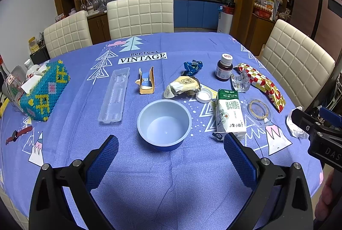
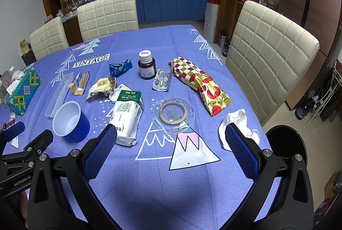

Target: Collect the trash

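Both the left gripper [image 1: 171, 144] and right gripper [image 2: 171, 134] are held wide, empty. The crumpled tissue [image 2: 239, 123], near right, should be straddled squarely before closing.

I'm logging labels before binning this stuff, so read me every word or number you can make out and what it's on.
"Perfect VINTAGE": printed on the tablecloth.
"ORGANIC": on the white and green milk carton; its other print is too small to read.
"GenRobot.AI": on the left claw body, seen from the right wrist.
"DAS": cut-off letters on the right claw body.
Brown pill bottle label and yellow snack wrapper: too blurred.
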A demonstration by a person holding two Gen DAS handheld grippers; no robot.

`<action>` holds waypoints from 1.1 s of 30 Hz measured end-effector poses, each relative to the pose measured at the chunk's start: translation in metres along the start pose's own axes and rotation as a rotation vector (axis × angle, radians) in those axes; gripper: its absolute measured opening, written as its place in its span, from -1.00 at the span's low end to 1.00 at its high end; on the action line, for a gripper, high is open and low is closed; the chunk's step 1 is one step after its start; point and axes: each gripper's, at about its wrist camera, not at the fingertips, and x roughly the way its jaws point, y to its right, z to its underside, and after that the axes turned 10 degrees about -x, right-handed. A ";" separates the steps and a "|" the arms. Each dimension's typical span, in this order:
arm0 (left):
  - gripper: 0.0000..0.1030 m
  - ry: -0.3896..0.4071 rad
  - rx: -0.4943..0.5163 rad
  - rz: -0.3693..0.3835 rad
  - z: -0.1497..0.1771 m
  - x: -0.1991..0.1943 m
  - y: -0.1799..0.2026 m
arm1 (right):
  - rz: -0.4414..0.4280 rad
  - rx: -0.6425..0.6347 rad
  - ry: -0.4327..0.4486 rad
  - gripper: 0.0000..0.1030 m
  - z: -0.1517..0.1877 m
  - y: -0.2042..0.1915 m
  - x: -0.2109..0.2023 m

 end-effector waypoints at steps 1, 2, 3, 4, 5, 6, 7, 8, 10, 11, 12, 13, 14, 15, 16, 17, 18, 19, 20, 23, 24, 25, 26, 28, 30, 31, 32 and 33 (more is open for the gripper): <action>0.87 -0.001 0.000 0.001 -0.001 -0.001 0.000 | 0.000 -0.001 0.000 0.94 -0.001 0.000 0.000; 0.87 -0.001 -0.001 0.001 -0.001 -0.001 0.000 | -0.001 -0.001 -0.001 0.94 -0.001 0.000 0.000; 0.87 -0.002 -0.002 0.001 -0.002 -0.001 0.000 | 0.000 -0.001 0.000 0.94 0.000 0.000 0.000; 0.87 -0.003 -0.003 0.001 -0.002 -0.001 0.001 | 0.001 -0.001 0.000 0.94 0.000 0.000 0.000; 0.87 -0.003 -0.004 0.003 -0.003 -0.002 0.000 | 0.001 -0.002 -0.001 0.94 0.000 0.000 0.000; 0.87 -0.001 -0.003 0.003 -0.001 -0.002 -0.001 | -0.001 -0.001 -0.001 0.94 -0.001 0.000 -0.002; 0.87 -0.001 -0.003 0.003 -0.001 -0.001 -0.001 | -0.002 -0.001 -0.001 0.94 -0.001 0.000 -0.002; 0.87 -0.002 -0.003 0.004 -0.001 -0.002 0.000 | -0.002 -0.002 -0.002 0.94 -0.001 0.000 -0.001; 0.87 -0.002 -0.002 0.006 -0.002 -0.002 0.001 | -0.001 -0.002 -0.001 0.94 -0.001 0.000 -0.001; 0.87 -0.002 -0.001 0.007 -0.002 -0.002 0.001 | 0.000 -0.002 -0.002 0.94 0.000 0.000 -0.001; 0.87 -0.002 0.000 0.006 -0.002 -0.002 0.002 | 0.001 -0.002 -0.002 0.94 0.000 0.000 -0.001; 0.87 -0.002 0.001 0.006 -0.003 -0.002 0.003 | 0.001 -0.002 -0.002 0.94 0.000 0.000 -0.001; 0.87 -0.001 0.001 0.008 0.001 -0.001 0.000 | 0.000 -0.003 -0.003 0.94 0.000 0.000 0.000; 0.87 -0.001 0.000 0.009 0.001 -0.001 0.000 | 0.000 -0.003 -0.003 0.94 0.000 0.000 0.000; 0.87 -0.002 -0.001 0.010 0.001 -0.001 -0.001 | 0.001 -0.003 -0.003 0.94 0.001 0.000 0.000; 0.87 -0.002 -0.001 0.011 0.001 -0.001 -0.001 | 0.001 -0.001 -0.002 0.94 -0.002 -0.001 0.000; 0.87 -0.001 -0.002 0.011 0.001 -0.001 -0.001 | 0.001 -0.001 -0.002 0.94 -0.002 -0.001 0.000; 0.87 -0.001 -0.002 0.011 0.001 -0.001 -0.001 | 0.000 0.000 -0.002 0.94 -0.002 -0.001 0.000; 0.87 -0.001 -0.002 0.012 0.001 -0.001 -0.001 | -0.001 0.001 -0.003 0.94 -0.002 -0.001 0.000; 0.87 0.001 -0.002 0.014 0.001 -0.002 0.000 | 0.001 -0.001 -0.002 0.94 -0.001 -0.001 0.000; 0.87 0.001 0.000 0.011 0.001 -0.001 0.000 | 0.001 -0.001 -0.002 0.94 -0.001 -0.001 0.000; 0.87 0.000 0.000 0.012 0.001 -0.001 0.000 | 0.000 -0.001 -0.003 0.94 -0.001 -0.001 0.000; 0.87 0.001 -0.001 0.011 0.001 -0.001 0.000 | 0.000 0.000 -0.004 0.94 -0.001 -0.001 0.000; 0.87 0.001 -0.002 0.012 0.001 -0.001 0.000 | 0.000 0.000 -0.004 0.94 -0.001 -0.001 0.000; 0.87 0.001 -0.003 0.012 0.001 -0.001 0.001 | 0.001 -0.002 -0.004 0.94 -0.001 -0.001 0.000; 0.87 0.001 -0.003 0.013 0.000 -0.001 0.001 | 0.001 -0.002 -0.003 0.94 -0.001 -0.001 0.000; 0.87 0.002 -0.003 0.013 0.000 -0.001 0.002 | 0.000 -0.001 -0.004 0.94 -0.001 -0.001 0.000; 0.87 0.002 -0.004 0.013 0.000 -0.001 0.002 | 0.000 0.001 -0.004 0.94 -0.001 -0.001 0.000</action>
